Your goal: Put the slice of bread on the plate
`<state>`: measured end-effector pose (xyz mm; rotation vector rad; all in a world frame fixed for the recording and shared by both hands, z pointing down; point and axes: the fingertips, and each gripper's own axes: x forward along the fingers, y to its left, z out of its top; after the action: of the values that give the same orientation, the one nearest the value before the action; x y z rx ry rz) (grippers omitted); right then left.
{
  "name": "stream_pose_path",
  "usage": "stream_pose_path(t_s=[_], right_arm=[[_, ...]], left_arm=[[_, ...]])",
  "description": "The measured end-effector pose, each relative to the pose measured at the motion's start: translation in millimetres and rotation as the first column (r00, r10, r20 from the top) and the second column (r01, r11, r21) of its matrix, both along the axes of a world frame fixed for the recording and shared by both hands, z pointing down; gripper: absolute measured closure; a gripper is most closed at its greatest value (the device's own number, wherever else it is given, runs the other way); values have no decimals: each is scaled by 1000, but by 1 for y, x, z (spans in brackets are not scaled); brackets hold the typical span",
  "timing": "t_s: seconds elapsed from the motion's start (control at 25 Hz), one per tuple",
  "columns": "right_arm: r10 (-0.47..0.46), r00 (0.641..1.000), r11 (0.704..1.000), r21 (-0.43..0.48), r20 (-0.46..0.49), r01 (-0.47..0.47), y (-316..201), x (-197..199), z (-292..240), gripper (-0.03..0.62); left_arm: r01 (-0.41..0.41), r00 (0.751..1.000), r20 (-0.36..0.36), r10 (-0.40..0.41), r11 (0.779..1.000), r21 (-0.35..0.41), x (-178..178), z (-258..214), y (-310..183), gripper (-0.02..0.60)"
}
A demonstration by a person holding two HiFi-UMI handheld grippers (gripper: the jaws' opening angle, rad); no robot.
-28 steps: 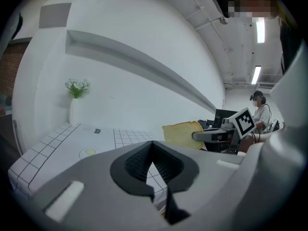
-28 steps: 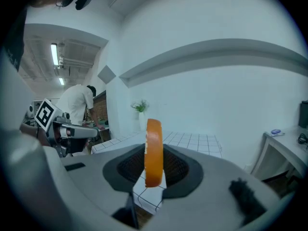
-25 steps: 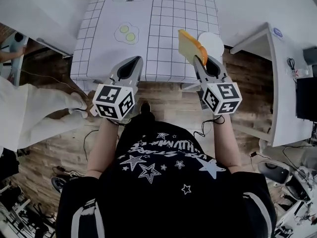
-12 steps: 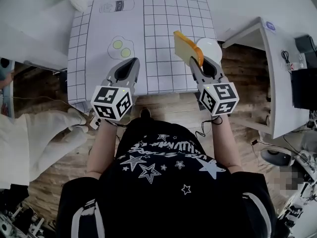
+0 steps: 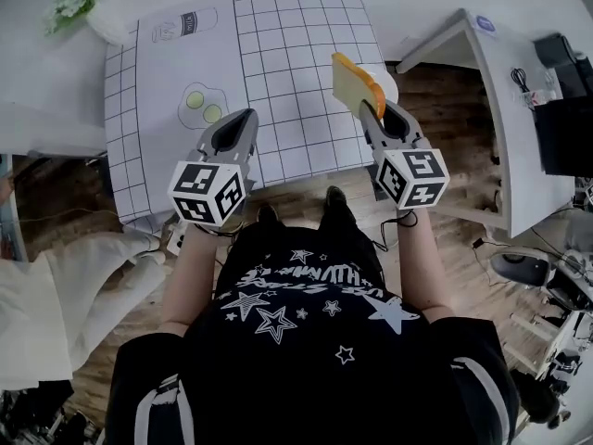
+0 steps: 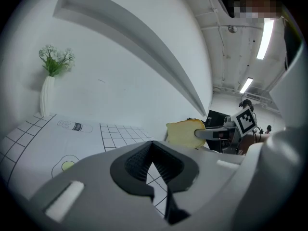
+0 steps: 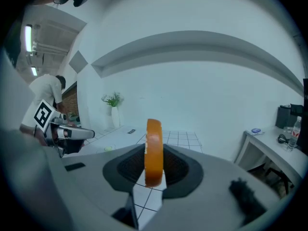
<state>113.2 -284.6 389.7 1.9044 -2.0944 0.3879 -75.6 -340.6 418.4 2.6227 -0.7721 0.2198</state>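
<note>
The slice of bread point(image 5: 353, 83), pale with an orange crust, stands upright on edge above the table's near right corner. My right gripper point(image 5: 369, 109) is shut on its lower edge. In the right gripper view the bread point(image 7: 154, 148) shows edge-on between the pads of the right gripper point(image 7: 154, 170). A white plate point(image 5: 388, 82) lies on the table just behind and right of the slice, partly hidden by it. My left gripper point(image 5: 246, 117) hovers over the table's near edge, shut and with nothing in it; the left gripper point(image 6: 153, 150) sees the bread point(image 6: 185, 133) to its right.
The table point(image 5: 287, 35) wears a white grid cloth with a printed pair of fried eggs point(image 5: 202, 102). A vase of flowers point(image 5: 74, 3) stands at the far left corner. A white side desk point(image 5: 500, 91) is at the right. A person in white point(image 5: 56, 286) is at the left.
Both grippers have slid sideways along the table's near edge, the bread still held upright. The head view has swung, so the table now sits tilted and the plate shows less behind the slice.
</note>
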Motion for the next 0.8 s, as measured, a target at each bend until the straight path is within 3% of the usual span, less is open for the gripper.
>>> stream_pose_path(t_s=[0.48,0.8], right_arm=[[-145,989,989,-1,26,145,-4,56,16,497],[-184,983,983,-5,-5,184,-20,124,18,497]], left_arm=[[89,996,30,-90,996,24,68,-4,24,572],[133,989,61,-135,990,47,131,-13,19,572]])
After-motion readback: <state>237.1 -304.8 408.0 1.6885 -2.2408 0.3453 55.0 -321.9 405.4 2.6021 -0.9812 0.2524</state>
